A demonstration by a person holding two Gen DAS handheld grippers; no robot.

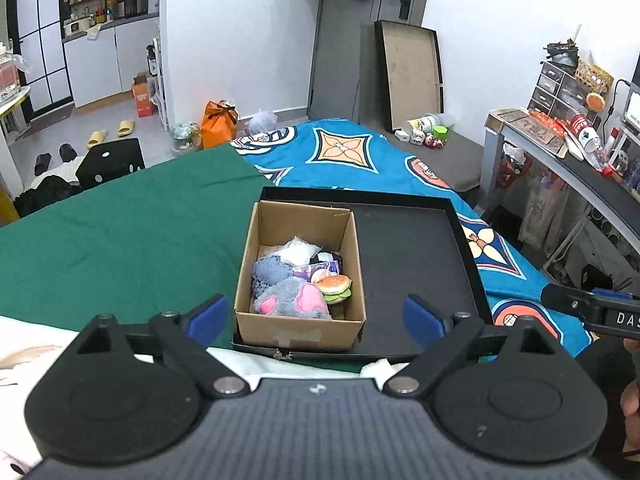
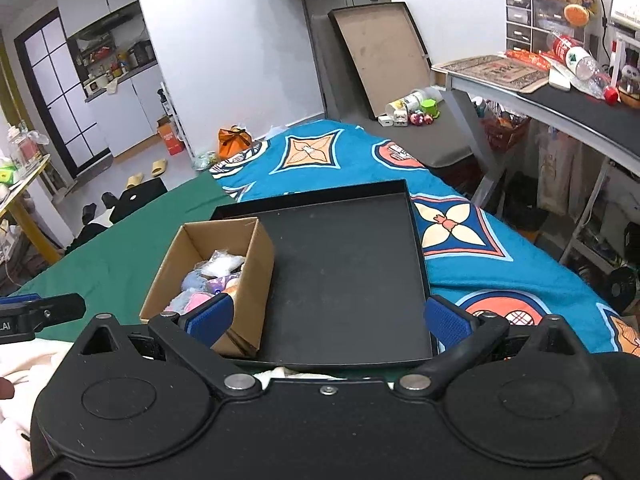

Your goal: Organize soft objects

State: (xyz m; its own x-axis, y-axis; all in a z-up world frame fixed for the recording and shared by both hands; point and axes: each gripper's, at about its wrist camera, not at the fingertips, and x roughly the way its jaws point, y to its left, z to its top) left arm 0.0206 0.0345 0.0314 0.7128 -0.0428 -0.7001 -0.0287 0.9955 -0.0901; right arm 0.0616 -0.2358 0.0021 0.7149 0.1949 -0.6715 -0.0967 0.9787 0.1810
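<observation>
A brown cardboard box (image 1: 256, 240) stands in the left part of a black tray (image 1: 416, 264) on the bed. Inside lie a grey-and-pink plush (image 1: 292, 300), a blue-grey knit piece (image 1: 269, 272), a burger toy (image 1: 336, 286), a white bag (image 1: 298, 254) and a purple packet (image 1: 316, 269). My left gripper (image 1: 316, 316) is open and empty, just in front of the box. My right gripper (image 2: 328, 316) is open and empty, above the tray's (image 2: 344, 272) near edge, beside the box (image 2: 252, 280); the soft things (image 2: 208, 280) show inside.
The tray rests where a green cloth (image 1: 120, 240) meets a blue patterned blanket (image 1: 360, 160). A white cloth (image 1: 36, 356) lies at the near edge. A desk (image 2: 560, 96) with clutter stands at the right. A board (image 1: 412, 76) leans on the far wall.
</observation>
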